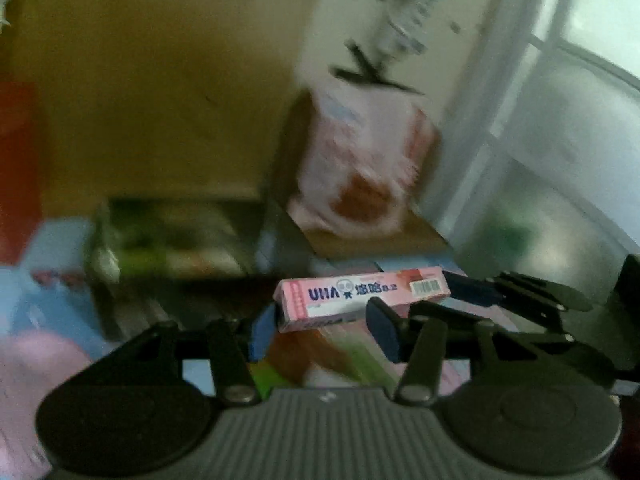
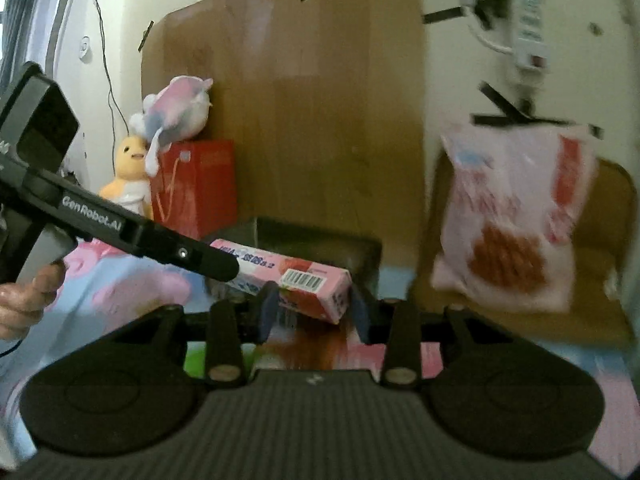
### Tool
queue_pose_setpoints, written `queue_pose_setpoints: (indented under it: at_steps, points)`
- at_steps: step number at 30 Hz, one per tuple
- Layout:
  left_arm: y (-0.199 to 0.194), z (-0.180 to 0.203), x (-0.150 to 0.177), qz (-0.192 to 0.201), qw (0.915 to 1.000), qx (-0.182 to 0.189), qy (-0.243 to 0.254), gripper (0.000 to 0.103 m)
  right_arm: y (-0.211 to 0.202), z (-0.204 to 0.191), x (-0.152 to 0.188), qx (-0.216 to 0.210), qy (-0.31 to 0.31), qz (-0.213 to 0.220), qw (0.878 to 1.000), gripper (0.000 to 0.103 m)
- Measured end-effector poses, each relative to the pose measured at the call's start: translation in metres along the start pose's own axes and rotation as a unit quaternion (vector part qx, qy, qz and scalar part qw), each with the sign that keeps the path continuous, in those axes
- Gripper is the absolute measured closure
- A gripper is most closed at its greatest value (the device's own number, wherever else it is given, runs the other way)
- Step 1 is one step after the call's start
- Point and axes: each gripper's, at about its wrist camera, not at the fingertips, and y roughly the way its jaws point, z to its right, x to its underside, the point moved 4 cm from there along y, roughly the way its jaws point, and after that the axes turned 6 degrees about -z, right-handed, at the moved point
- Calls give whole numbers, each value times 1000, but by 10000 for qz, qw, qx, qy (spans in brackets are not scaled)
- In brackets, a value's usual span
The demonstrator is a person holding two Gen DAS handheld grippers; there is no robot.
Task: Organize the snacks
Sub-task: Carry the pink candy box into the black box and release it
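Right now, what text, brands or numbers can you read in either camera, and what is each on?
"UHA", then Chinese characters too blurred to be sure of: side of the pink box.
"GenRobot.AI": black arm of the left gripper.
Barcode on the pink box: digits too small to read.
Print on the pink snack bag taped to the wall: blurred, unreadable.
Red bag: no readable text.

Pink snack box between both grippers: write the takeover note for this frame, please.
Left gripper: closed on the near-left end of the pink snack box.
Right gripper: closed on the other, barcode end.
The box hangs in the air between them, above the pink-and-blue cloth.
The dark tray sits behind; its contents are blurred. A pink snack bag stands on the right.
Done: box lifted.
Left: place it, probably in the tray, then the bag.
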Motion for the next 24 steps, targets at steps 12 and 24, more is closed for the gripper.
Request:
queue_pose_setpoints:
  at_steps: [12, 24]
  points:
    - [90, -102, -61, -350, 9923, -858, -824, 52, 157, 22, -38, -162, 100, -995, 9949, 51]
    - [41, -84, -27, 76, 9963, -277, -811, 48, 46, 53, -5, -334, 1252, -140, 9915, 49]
